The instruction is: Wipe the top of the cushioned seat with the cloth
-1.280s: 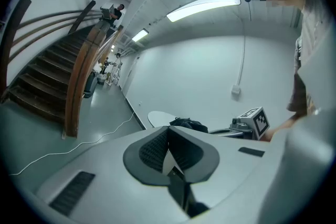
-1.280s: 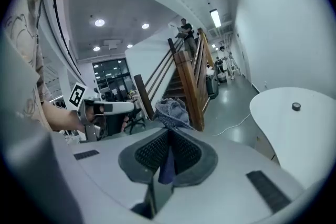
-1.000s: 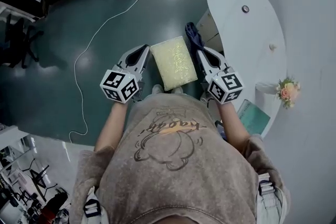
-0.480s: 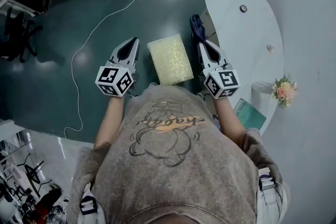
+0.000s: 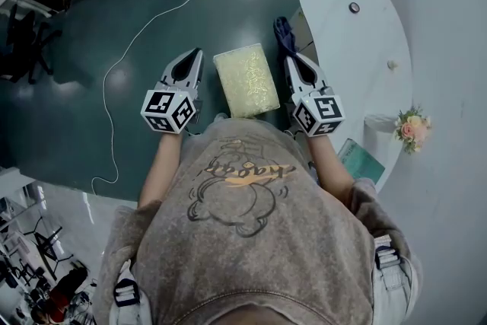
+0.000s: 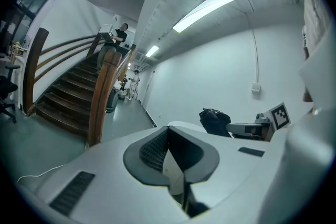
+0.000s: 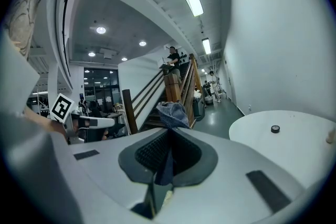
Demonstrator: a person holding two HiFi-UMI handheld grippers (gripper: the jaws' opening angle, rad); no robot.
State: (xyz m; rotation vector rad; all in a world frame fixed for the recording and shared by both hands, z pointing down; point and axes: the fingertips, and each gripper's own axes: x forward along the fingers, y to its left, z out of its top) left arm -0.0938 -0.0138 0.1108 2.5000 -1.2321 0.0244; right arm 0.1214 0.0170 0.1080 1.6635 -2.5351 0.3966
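Observation:
In the head view the cushioned seat, a pale yellow-green patterned square, stands on the dark floor right in front of me. My left gripper is held to its left, jaws shut with nothing in them. At the seat's right edge my right gripper is shut on a dark blue cloth. The cloth bunches up above the closed jaw tips as a blue-grey wad. Both grippers are held off the seat top, pointing forward.
A white rounded table stands close on the right, with a small dark knob, a bunch of flowers and a teal book. A white cable trails over the floor on the left. Wooden stairs rise ahead.
My left gripper has drawn away from the seat's left edge, leaving a gap. The right gripper stays beside the seat with the cloth, shifted slightly forward.

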